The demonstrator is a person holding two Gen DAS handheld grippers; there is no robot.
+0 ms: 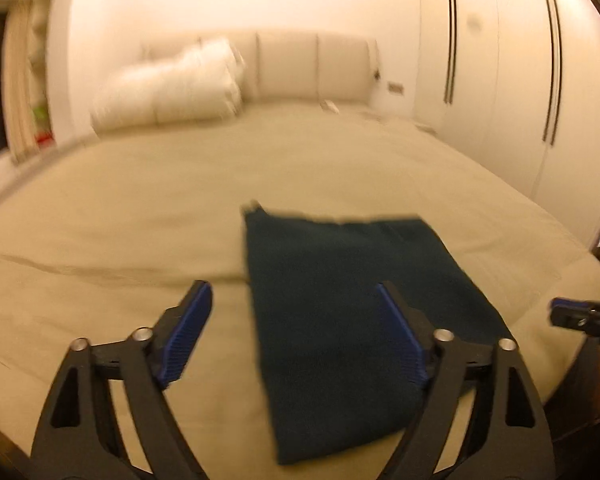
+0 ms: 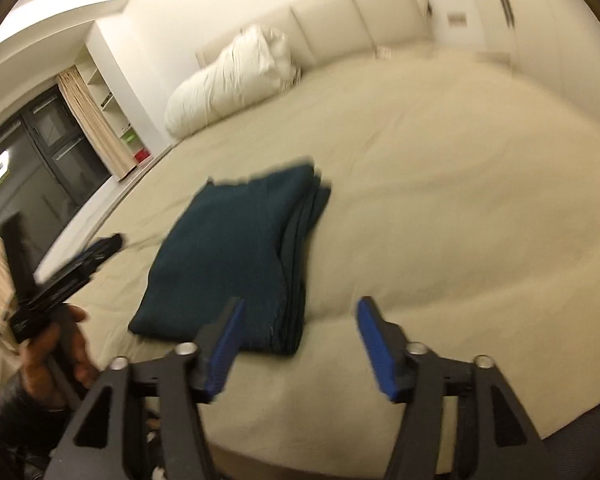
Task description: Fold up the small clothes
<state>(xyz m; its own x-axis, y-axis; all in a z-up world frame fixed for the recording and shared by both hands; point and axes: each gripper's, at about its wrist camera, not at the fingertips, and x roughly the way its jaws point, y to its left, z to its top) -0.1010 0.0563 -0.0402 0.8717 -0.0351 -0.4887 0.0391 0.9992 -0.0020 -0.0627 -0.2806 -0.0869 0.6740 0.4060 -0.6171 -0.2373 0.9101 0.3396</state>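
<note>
A dark teal garment [image 1: 340, 312] lies folded into a thick rectangle on the beige bed sheet [image 1: 140, 200]. In the right wrist view the garment [image 2: 236, 256] shows several stacked layers along its right edge. My left gripper [image 1: 294, 292] is open and empty, held above the garment's near left part. My right gripper [image 2: 300, 308] is open and empty, just off the garment's near right corner. The left gripper [image 2: 76, 264] also shows in the right wrist view, held in a hand at the left. The right gripper's tip [image 1: 572, 312] shows at the right edge of the left wrist view.
White rolled bedding [image 2: 236, 84] lies at the head of the bed against a padded headboard [image 2: 352, 12]. White wardrobe doors [image 1: 508, 72] stand along the right of the bed. A dark window [image 2: 32, 160] with curtains is at the left.
</note>
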